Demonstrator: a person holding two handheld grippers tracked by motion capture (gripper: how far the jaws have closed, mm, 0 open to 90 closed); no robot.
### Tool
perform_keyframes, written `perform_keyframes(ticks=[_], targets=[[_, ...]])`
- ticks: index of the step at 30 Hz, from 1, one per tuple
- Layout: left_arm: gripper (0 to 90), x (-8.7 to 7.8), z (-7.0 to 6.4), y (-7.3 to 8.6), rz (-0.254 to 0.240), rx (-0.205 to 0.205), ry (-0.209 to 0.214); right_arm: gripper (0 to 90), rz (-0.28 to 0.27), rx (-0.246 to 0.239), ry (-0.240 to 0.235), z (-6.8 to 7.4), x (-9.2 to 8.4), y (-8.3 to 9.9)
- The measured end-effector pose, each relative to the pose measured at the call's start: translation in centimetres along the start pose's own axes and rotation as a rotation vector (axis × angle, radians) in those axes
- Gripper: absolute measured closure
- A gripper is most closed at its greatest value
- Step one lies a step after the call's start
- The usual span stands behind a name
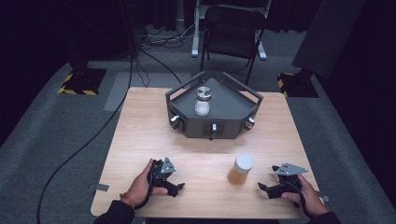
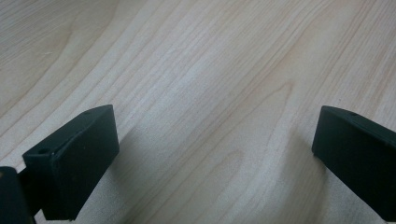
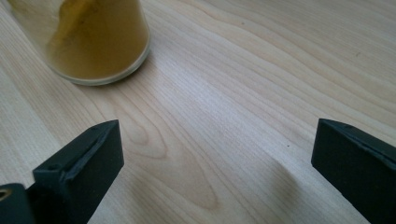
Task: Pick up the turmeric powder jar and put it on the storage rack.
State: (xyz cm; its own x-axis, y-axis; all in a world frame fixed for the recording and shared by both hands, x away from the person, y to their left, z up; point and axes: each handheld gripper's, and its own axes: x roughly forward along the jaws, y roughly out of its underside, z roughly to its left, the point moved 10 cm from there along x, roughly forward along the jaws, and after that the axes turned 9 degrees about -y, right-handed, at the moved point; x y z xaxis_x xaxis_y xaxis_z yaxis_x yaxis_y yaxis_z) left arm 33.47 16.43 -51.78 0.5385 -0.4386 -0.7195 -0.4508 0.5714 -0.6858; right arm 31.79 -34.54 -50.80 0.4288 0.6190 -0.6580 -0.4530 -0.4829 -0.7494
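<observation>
Amber-filled glass jar with a white lid (image 1: 241,170) stands near the wooden table's (image 1: 140,135) front edge, between the left gripper (image 1: 180,186) and right gripper (image 1: 261,186), both with jaws apart and empty.

Amber jar (image 3: 93,39) top beyond right gripper view's upper edge

jar (image 1: 240,169) between tongs, tray (image 1: 238,109) behind

High view overhead facing forward, gripper views close above table (image 1: 140,121)
</observation>
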Motion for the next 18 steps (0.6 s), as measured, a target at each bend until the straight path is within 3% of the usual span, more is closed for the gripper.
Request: perform_keyframes(ticks=[3,18], targets=[[0.2,0.0,0.0,0.0,0.0,0.0,0.001,2.1,-0.001,-0.007,0.014,0.3,0.0,-0.1],[0.0,0.0,0.0,0.0,0.001,-0.001,0.002,2.1,-0.122,-0.015,-0.04,1.7,-1.2,-1.5]])
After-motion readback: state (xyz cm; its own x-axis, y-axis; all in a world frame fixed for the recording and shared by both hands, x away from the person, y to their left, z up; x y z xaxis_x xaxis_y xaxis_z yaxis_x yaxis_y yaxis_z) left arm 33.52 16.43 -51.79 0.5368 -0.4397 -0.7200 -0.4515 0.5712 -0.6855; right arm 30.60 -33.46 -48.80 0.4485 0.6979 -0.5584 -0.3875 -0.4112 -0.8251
